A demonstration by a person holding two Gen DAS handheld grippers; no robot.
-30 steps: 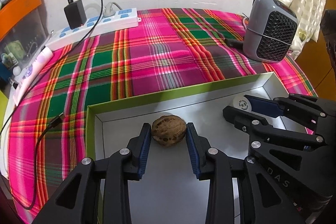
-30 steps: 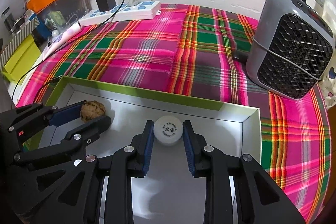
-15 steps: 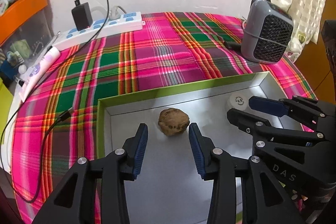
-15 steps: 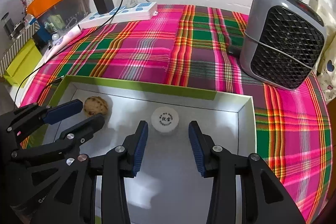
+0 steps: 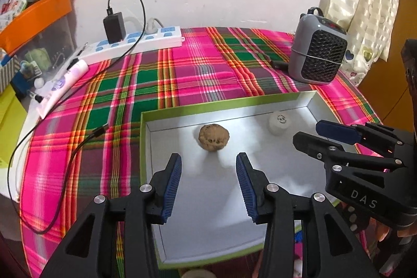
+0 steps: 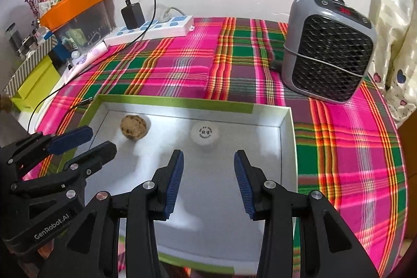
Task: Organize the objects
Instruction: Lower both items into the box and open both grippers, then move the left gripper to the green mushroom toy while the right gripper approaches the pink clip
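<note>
A brown walnut (image 5: 213,137) lies in the green-rimmed white box (image 5: 224,103), near its far left corner; it also shows in the right wrist view (image 6: 134,127). A small white round jar (image 6: 204,133) with printed characters stands in the same box (image 6: 172,106), to the walnut's right, and shows in the left wrist view (image 5: 279,122). My left gripper (image 5: 208,168) is open and empty, raised behind the walnut. My right gripper (image 6: 208,164) is open and empty, raised behind the jar. Each gripper shows in the other's view (image 5: 312,132) (image 6: 88,141).
The box sits on a pink and green plaid cloth (image 5: 182,74). A grey fan heater (image 6: 328,48) stands at the back right. A white power strip (image 5: 135,43) with a black charger (image 5: 113,28) lies at the back. A black cable (image 5: 52,168) trails on the left.
Both grippers opened, let go of the walnut and the jar, and drew back and up. The walnut and jar rest in the box.
</note>
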